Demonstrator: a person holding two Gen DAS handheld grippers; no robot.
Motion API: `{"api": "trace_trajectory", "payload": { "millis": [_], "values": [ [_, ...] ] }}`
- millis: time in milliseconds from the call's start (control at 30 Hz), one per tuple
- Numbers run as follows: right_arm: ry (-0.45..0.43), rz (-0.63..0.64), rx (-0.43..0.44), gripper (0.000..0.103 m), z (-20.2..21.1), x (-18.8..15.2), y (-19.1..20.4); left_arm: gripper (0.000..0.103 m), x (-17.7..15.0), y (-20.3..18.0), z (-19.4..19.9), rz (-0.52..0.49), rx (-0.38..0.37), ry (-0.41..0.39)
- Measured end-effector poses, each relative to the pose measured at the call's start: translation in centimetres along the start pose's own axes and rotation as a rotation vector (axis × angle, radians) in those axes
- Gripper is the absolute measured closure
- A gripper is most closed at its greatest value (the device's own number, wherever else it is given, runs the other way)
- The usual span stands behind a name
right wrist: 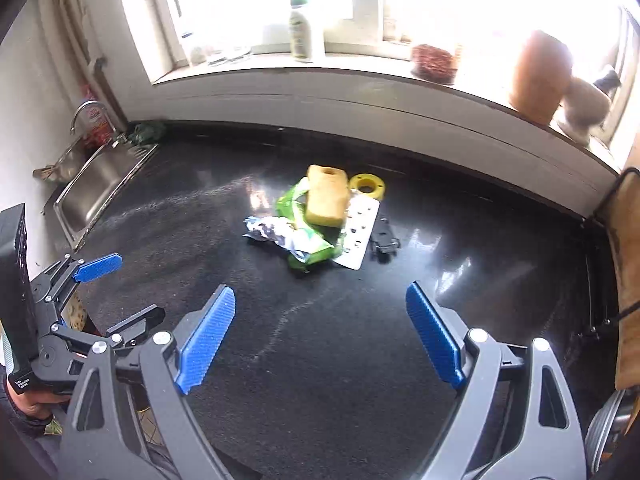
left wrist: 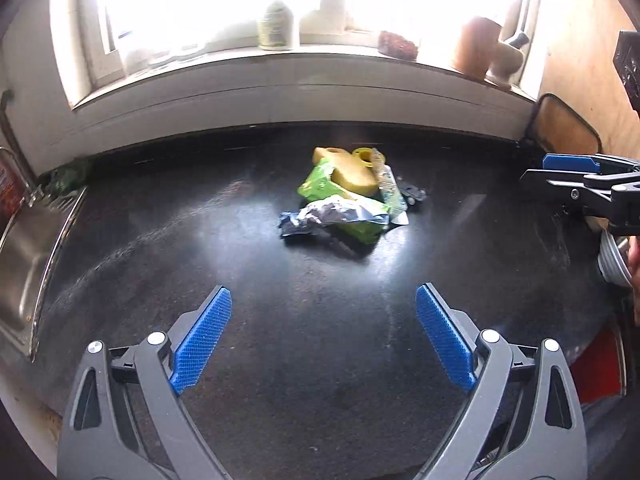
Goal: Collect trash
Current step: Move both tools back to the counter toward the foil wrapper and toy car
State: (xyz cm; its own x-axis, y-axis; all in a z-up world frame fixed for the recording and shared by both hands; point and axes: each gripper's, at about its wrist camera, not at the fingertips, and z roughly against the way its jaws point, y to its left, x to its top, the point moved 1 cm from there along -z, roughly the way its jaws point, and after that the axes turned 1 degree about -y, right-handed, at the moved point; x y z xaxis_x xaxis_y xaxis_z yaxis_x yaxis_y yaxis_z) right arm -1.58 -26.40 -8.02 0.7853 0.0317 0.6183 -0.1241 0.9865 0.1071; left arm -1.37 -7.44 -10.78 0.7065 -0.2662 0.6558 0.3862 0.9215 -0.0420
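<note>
Nearest the cameras, the left gripper [left wrist: 324,336] hangs over the near part of the black countertop [left wrist: 280,380] with its blue pads spread wide and nothing between them. The right gripper [right wrist: 320,336] hangs likewise, its jaws standing wide apart over bare counter, holding nothing. In the right wrist view the left gripper shows at the lower left, on the sink side of the trash pile, with a hand [right wrist: 28,404] gripping its handle.

Well beyond both sets of fingertips, in the middle of the countertop, lies the trash pile. On its near side is a crumpled silver-and-blue foil wrapper [right wrist: 272,232], resting against a green plastic packet [right wrist: 316,252]. A yellow sponge [right wrist: 326,196] sits on top of the green packet. Just right of the sponge lies a white blister pack [right wrist: 362,236], flat on the counter, and right of that, apart from the pile, a small black clip-like object [right wrist: 384,242]. Behind the blister pack, touching the far side of the pile, is a yellow ring-shaped roll [right wrist: 368,186].

Far left of the pile, a steel sink [right wrist: 92,188] with a curved faucet [right wrist: 86,114] is set into the counter's edge. Behind the pile runs the white windowsill [right wrist: 360,84], bearing a white bottle [right wrist: 300,32], a brownish container [right wrist: 434,64] and a terracotta pot [right wrist: 540,76].
</note>
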Motion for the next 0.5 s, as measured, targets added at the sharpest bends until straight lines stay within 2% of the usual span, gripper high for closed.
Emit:
{"api": "trace_trajectory", "payload": {
  "millis": [200, 400, 500],
  "values": [
    [0.009, -0.050, -0.001, 0.018, 0.1, -1.6, -3.9, 0.012, 1.1, -2.0, -1.0, -0.091, -0.025, 0.015],
    [0.033, -0.052, 0.029, 0.018, -1.7, -1.0, -4.7, 0.012, 2.2, -0.5, -3.7, -0.145, -0.003, 0.042],
    [0.056, -0.045, 0.028, 0.018, -3.5, -0.6, -5.3, 0.012, 2.8, 0.5, -5.4, -0.197, -0.001, 0.024]
  ]
}}
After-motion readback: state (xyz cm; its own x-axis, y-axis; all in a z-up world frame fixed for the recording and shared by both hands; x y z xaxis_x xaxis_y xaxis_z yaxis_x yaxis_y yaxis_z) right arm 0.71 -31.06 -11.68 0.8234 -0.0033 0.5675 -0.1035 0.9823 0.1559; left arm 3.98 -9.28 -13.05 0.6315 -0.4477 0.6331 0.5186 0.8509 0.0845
